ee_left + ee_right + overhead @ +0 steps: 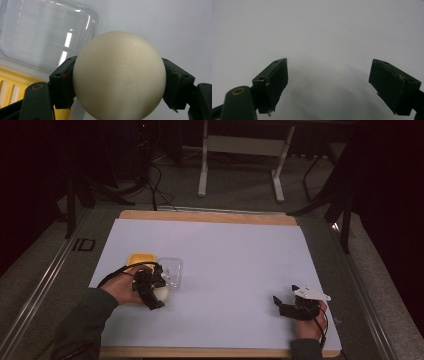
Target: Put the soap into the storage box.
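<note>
A cream-white ball (119, 75) is showing a plain, faintly glossy surface between the black jaws of the left gripper (119, 85). Behind it, a clear plastic container (47, 37) is catching white streaks of light, and a yellow tray (12, 86) beside it is displaying pale ribbed slots. The white sheet (230, 250) is covering the tan wooden board (210, 216). The right gripper (328, 82) is showing black, with a brass-coloured rivet, over plain white. A person's sleeve (82, 325) is looking dark olive.
</note>
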`<state>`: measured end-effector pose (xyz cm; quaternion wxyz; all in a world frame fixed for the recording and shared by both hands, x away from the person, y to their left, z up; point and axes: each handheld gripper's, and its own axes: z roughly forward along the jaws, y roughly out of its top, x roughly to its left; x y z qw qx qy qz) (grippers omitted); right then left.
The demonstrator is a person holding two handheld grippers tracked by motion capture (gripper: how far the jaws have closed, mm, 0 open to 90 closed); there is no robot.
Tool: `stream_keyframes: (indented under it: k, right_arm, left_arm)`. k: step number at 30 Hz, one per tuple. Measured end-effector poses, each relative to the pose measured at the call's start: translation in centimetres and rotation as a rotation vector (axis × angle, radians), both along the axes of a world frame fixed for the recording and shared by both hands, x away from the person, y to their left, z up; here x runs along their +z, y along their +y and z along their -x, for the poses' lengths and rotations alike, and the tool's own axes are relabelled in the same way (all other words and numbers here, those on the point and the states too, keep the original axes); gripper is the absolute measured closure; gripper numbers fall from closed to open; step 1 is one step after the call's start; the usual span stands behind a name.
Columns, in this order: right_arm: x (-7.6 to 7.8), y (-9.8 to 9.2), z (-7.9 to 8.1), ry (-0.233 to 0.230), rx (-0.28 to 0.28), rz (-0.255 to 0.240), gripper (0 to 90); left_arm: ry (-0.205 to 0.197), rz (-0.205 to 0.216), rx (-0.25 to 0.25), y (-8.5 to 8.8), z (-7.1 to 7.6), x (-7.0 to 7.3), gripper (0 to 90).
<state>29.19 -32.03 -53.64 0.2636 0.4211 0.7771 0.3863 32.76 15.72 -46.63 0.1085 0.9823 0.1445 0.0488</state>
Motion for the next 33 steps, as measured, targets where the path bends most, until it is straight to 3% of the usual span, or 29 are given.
stream_keyframes:
  k: [33]
  right_arm:
    - [0.0,0.0,0.0,-0.002,0.001,0.002,15.7]
  left_arm:
    - [-0.006,-0.015,0.075,2.1,-2.0,1.0,25.5]
